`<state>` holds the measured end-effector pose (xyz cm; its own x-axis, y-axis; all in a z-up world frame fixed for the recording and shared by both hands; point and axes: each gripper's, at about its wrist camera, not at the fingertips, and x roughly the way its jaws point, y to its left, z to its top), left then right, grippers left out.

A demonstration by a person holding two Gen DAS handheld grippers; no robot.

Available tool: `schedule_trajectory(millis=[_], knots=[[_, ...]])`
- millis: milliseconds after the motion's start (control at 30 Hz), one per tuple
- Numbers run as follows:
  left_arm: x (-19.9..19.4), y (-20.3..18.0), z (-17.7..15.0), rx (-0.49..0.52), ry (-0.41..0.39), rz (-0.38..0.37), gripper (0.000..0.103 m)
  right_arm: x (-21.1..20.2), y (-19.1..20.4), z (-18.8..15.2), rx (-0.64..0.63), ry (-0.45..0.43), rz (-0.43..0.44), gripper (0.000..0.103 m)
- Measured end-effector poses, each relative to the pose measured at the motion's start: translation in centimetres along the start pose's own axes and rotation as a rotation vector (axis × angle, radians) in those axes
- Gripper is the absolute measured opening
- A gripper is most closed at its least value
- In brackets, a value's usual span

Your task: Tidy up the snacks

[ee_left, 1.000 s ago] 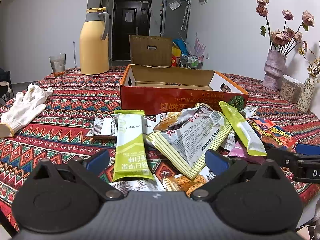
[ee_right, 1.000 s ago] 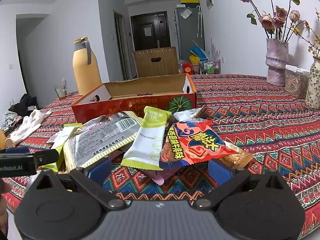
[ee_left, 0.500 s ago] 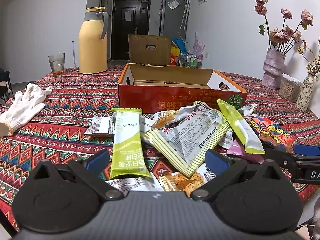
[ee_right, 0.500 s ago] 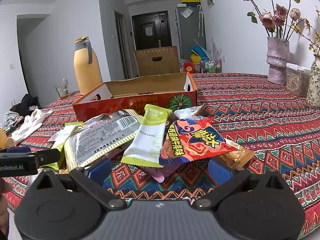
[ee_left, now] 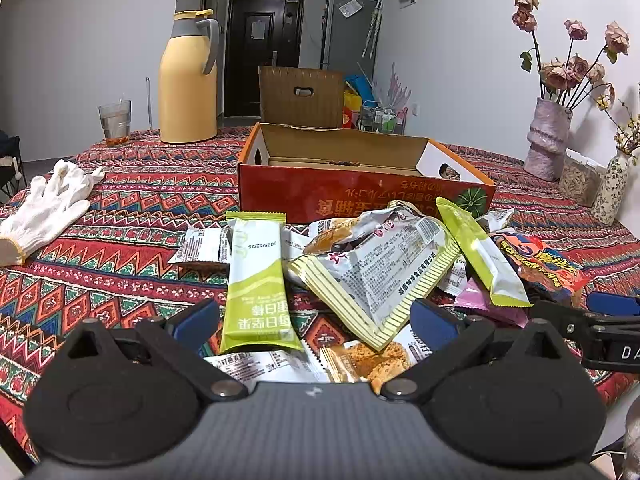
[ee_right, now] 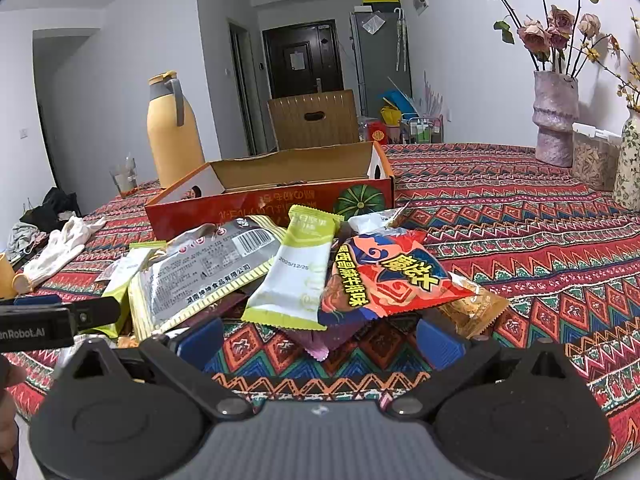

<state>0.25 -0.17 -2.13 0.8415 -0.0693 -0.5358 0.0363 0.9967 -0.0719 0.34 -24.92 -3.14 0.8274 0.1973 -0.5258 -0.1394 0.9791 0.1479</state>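
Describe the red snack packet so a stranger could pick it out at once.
Find the open orange box on the patterned tablecloth; a snack pile lies before it. On the pile's right edge lies the red snack packet, beside a green-and-white bar. Only it has bold yellow characters and blue swirls.

The left gripper (ee_left: 316, 322) sat at 6 o'clock with its jaws spread wide over a heap of snack packets on a patterned tablecloth (ee_left: 120, 248). A green-and-white bar (ee_left: 256, 284) lay between the fingers, just beside a large silver packet (ee_left: 380, 264). An open red box (ee_left: 360, 184) stood at 12 o'clock. White gloves (ee_left: 48, 208) lay at 9 o'clock, a yellow flask (ee_left: 188, 80) at 11 o'clock.
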Motion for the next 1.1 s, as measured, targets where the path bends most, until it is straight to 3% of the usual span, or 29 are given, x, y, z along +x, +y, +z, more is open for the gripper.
schedule_trajectory(millis=[1100], knots=[[-0.5,0.2,0.1,-0.011,-0.012,-0.004,0.103,-1.0,0.5,0.3,-0.020,-0.031,-0.001,0.102]])
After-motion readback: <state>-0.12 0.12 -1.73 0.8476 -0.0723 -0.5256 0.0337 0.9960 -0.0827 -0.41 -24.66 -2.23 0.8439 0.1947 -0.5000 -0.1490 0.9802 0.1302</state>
